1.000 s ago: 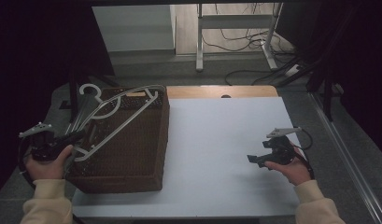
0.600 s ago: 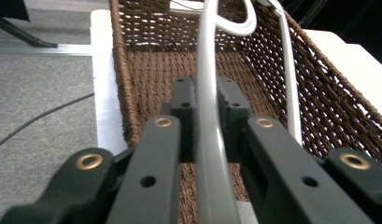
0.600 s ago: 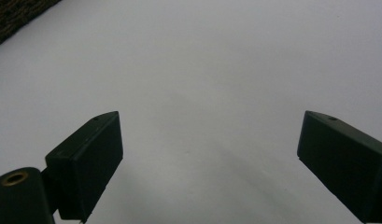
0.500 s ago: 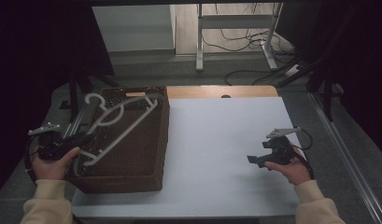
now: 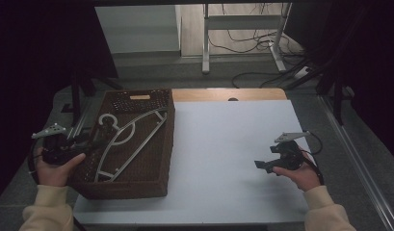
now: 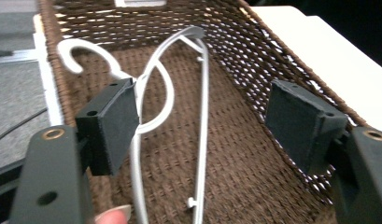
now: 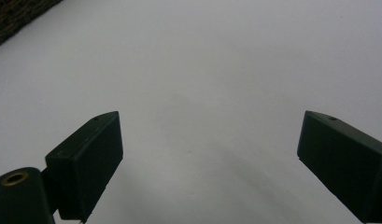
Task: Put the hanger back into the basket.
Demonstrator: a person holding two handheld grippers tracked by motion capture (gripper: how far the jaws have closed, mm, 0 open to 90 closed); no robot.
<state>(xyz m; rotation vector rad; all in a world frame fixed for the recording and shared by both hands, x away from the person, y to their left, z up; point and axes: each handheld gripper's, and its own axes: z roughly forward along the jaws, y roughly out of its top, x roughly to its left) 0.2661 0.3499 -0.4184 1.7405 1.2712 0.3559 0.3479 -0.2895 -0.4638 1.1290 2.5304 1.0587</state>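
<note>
Brown woven wicker basket (image 5: 161, 144), left of frame, holds a white plastic hanger (image 5: 122, 139); no writing is legible. Your left gripper (image 6: 202, 126) and right gripper (image 7: 212, 158) both gape, empty.

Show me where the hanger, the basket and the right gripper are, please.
hanger (image 5: 118, 139): high view, on its long curved arm.
basket (image 5: 168, 144): high view, on its right wall.
right gripper (image 5: 260, 164): high view, between its fingertips.
</note>
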